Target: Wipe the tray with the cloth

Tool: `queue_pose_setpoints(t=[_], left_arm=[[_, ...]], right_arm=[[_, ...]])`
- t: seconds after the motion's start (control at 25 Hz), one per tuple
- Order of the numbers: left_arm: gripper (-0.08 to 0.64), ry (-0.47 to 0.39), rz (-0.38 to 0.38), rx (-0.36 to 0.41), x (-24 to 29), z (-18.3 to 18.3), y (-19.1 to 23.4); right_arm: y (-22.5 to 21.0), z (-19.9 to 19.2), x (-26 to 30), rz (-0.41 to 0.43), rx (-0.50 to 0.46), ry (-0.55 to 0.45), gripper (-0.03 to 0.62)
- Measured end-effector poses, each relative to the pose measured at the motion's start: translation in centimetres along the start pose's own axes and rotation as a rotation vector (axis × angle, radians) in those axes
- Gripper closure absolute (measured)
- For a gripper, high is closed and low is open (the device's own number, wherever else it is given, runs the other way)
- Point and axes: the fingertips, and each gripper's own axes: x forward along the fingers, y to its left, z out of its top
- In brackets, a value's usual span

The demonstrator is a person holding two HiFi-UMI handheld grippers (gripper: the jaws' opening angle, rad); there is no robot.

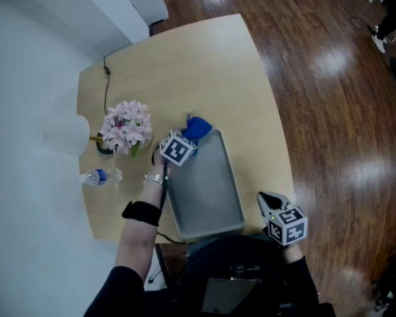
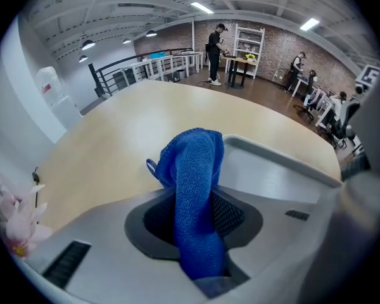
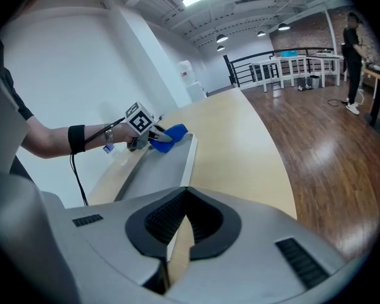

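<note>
Gripping cloth (image 1: pixel 199 127) in left tongs (image 1: pixel 188 137) at tray's (image 1: pixel 208 183) far corner. Holding right tongs (image 3: pixel 179 233) closed, empty, at bench (image 1: pixel 185 65) edge.

Light wood worktop (image 1: pixel 185 65) with rounded corners, sitting on a dark, glossy plank floor (image 1: pixel 336 111). There's a bunch of pink flowers (image 1: pixel 127 125) near its left edge, a small water bottle (image 1: pixel 100 176) lying on its side just beside them, and a thin black cable (image 1: pixel 106 88) running toward the flowers.

Left hand-held gripper (image 1: pixel 189 137) pinches the cloth (image 1: pixel 199 128); right hand-held gripper (image 1: pixel 266 200) closed, empty.
</note>
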Motion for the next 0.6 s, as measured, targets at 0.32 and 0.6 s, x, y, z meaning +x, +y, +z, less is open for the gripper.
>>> queue_pose_setpoints(t=[0.32, 0.6], left_arm=[[0.431, 0.045, 0.104, -0.087, -2.7, -6.8, 3.9], [0.43, 0.026, 0.206, -0.192, -4.3, -10.1, 5.8]], right_arm=[[1.4, -0.1, 0.4, 0.007, -0.032, 0.007, 0.588], [2.3, 0.0, 0.2, 0.006, -0.057, 0.007, 0.588]])
